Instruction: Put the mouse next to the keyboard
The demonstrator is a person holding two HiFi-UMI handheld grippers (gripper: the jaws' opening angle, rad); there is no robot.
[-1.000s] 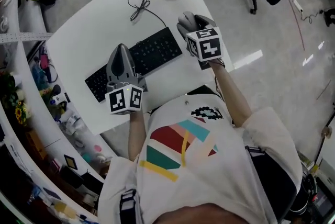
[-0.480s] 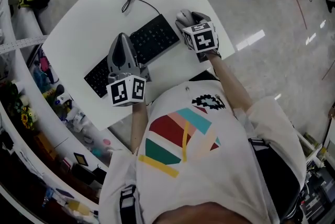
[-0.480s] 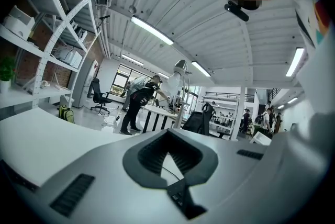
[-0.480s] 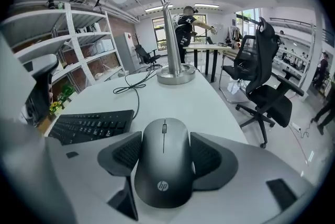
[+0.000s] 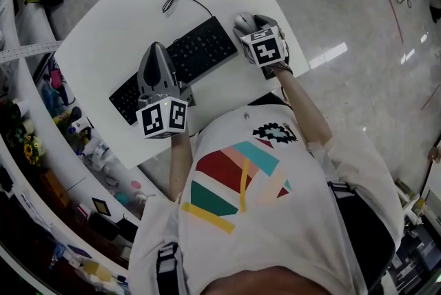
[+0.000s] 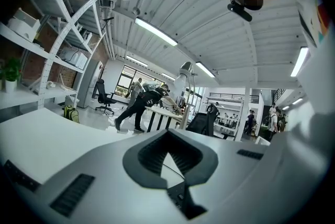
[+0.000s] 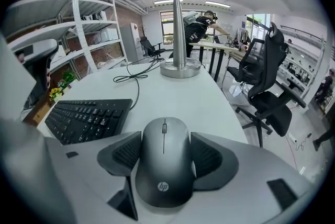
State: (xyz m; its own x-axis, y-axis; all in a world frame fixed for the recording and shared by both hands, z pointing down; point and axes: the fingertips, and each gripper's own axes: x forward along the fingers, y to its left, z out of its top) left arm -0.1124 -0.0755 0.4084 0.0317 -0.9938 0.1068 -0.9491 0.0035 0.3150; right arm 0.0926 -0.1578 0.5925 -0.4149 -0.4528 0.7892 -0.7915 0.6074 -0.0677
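Note:
A dark grey mouse [image 7: 163,170] sits between the jaws of my right gripper [image 7: 164,150], and both ribbed pads [image 7: 208,155] press its sides. From the head view, the mouse [image 5: 242,22] lies just off the right end of the black keyboard [image 5: 180,60], under my right gripper [image 5: 249,29]. I cannot tell whether the mouse touches the white table [image 5: 117,21]. My left gripper [image 5: 157,52] hovers over the keyboard's near left part. In its own view, the left gripper [image 6: 168,133] is shut on nothing and points up and out across the room.
A lamp's round metal base [image 7: 180,68] stands at the table's far end, with a thin black cable [image 7: 134,77] looped beside it. A black office chair [image 7: 266,87] stands off the table's right edge. Shelves [image 5: 41,142] with clutter line the left.
The head camera has shifted, so the whole desk sits a little differently in the picture. Both grippers hold about the same places over the keyboard and mouse.

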